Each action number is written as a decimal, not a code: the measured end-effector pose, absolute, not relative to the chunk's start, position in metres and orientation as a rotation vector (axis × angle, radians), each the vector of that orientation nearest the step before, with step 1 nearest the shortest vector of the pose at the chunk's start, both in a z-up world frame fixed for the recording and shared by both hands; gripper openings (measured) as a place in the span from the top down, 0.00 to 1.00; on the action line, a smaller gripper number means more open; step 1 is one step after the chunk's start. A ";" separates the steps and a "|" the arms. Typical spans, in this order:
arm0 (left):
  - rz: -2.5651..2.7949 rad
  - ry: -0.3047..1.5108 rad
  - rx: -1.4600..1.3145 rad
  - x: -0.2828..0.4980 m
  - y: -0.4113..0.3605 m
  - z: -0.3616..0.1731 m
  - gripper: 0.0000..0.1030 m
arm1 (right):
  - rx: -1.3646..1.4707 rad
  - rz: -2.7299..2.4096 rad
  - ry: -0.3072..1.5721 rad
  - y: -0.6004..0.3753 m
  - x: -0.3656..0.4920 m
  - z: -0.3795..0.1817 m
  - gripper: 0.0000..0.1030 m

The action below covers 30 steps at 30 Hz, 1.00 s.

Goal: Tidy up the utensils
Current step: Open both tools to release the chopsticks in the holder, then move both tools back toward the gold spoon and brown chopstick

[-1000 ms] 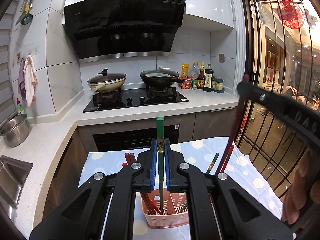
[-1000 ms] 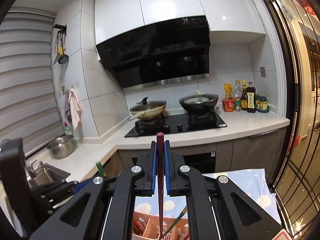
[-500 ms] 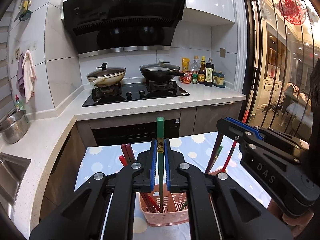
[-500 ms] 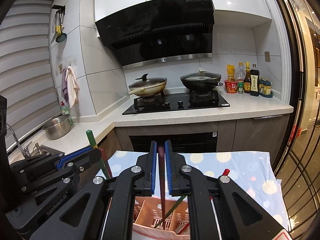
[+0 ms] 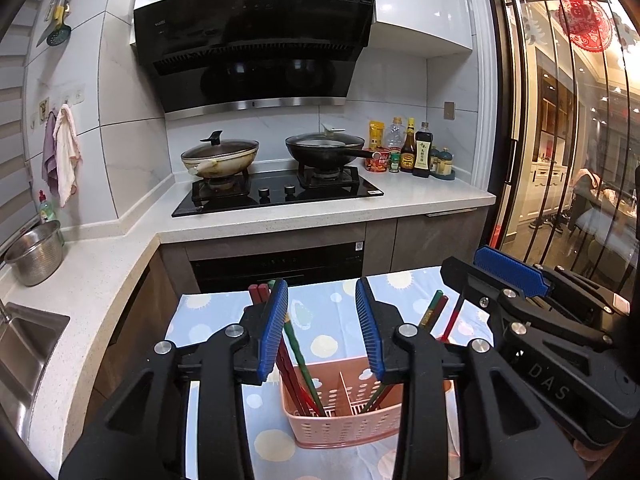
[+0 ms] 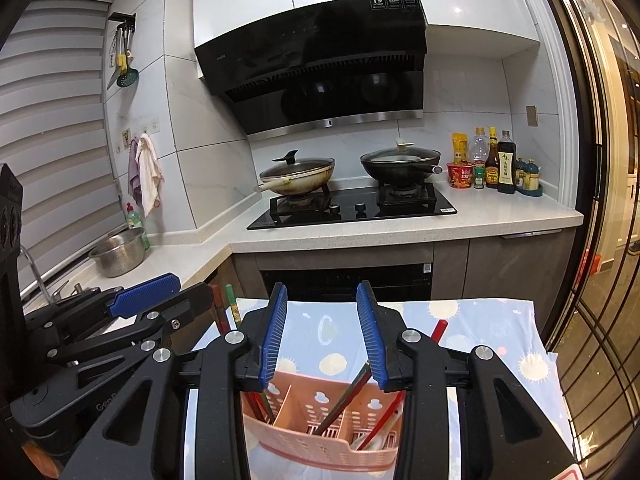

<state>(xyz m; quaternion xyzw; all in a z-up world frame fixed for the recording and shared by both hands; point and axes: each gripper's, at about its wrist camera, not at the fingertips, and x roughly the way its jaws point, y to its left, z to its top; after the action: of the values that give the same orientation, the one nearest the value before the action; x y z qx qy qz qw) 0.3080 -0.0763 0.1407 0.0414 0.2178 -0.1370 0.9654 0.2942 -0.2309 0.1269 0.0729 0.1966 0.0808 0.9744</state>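
Observation:
A pink slotted utensil basket [image 5: 344,420] stands on a blue dotted tablecloth [image 5: 320,320]; it also shows in the right wrist view [image 6: 320,440]. Red and green chopsticks [image 5: 298,368] lean in its left compartment, and others [image 5: 434,310] lean at its right. My left gripper [image 5: 322,328] is open and empty just above the basket. My right gripper [image 6: 322,332] is open and empty above the basket too. Each gripper shows in the other's view, the right one [image 5: 508,272] at right and the left one [image 6: 148,288] at left. A white spoon [image 6: 380,438] lies in the right compartment.
Behind the table runs a white countertop [image 5: 400,204] with a black hob [image 5: 280,194], two lidded pans [image 5: 220,156] and sauce bottles [image 5: 416,152]. A steel pot [image 5: 36,252] and a sink [image 5: 24,344] are at left. A glass door [image 5: 560,160] is at right.
Both grippers have opened. The green chopstick left my left gripper and the dark red one left my right gripper; both now stand in the basket. The grippers sit lower, nearer the basket.

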 end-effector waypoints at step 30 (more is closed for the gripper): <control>-0.303 0.578 0.065 0.183 -0.047 0.048 0.66 | 0.147 0.161 0.609 -0.228 0.138 0.020 0.65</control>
<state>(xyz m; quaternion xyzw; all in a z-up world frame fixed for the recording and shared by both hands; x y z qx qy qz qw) 0.1829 -0.0469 0.0483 0.0319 0.2838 -0.1488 0.9467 0.1379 -0.2277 0.0196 0.0723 0.2990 0.0793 0.9482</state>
